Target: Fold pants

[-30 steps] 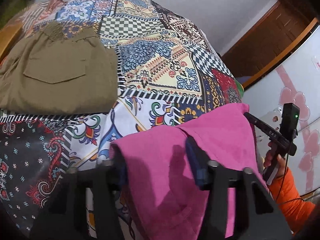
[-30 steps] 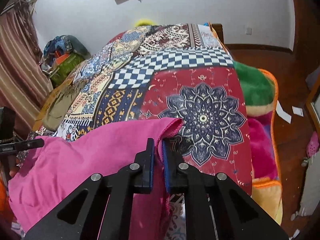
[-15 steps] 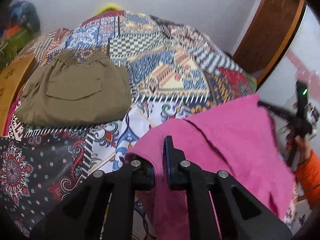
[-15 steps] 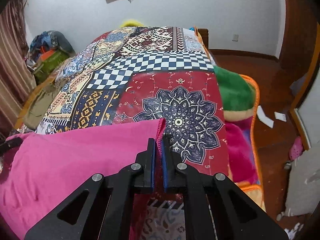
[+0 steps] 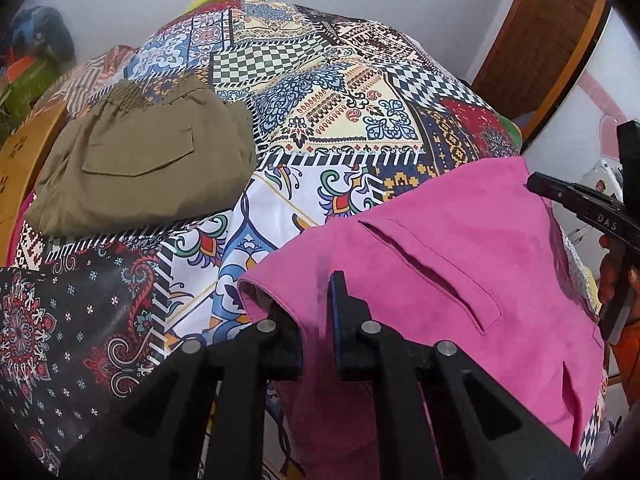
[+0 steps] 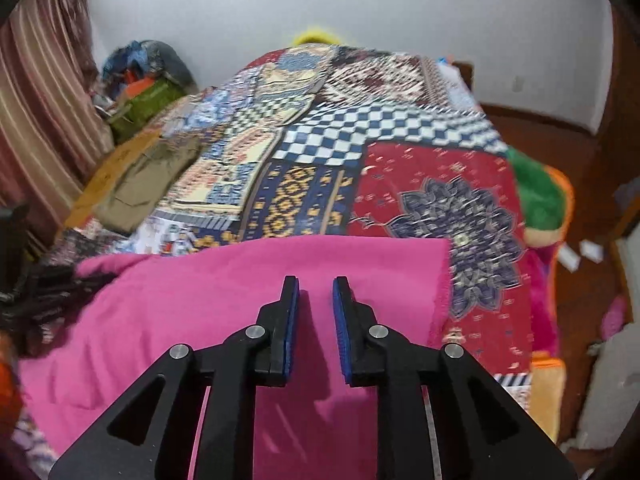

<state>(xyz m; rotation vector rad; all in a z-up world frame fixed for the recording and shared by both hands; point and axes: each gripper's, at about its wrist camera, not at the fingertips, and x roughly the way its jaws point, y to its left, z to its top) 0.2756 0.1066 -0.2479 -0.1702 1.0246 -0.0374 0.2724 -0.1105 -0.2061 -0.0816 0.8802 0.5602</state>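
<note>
The pink pants [image 5: 452, 264] lie on the near part of the patterned bedspread [image 5: 328, 120], with a slit pocket facing up. My left gripper [image 5: 308, 312] is shut on the left corner of the pink pants; cloth drapes over its left finger. In the right wrist view the pink pants [image 6: 224, 288] lie flat with their right edge folded down. My right gripper [image 6: 314, 300] is open just above them and holds nothing.
Folded olive pants [image 5: 148, 160] lie on the bed's far left, and also show in the right wrist view [image 6: 148, 180]. A green and orange blanket [image 6: 540, 196] hangs off the bed's right side. Bags [image 6: 144, 92] are piled by the curtain. A wooden door [image 5: 548, 32] stands at right.
My right gripper has opened and let go of the pants' right corner, and now sits over the cloth. My left gripper closed on the left corner and moved it forward onto the bed.
</note>
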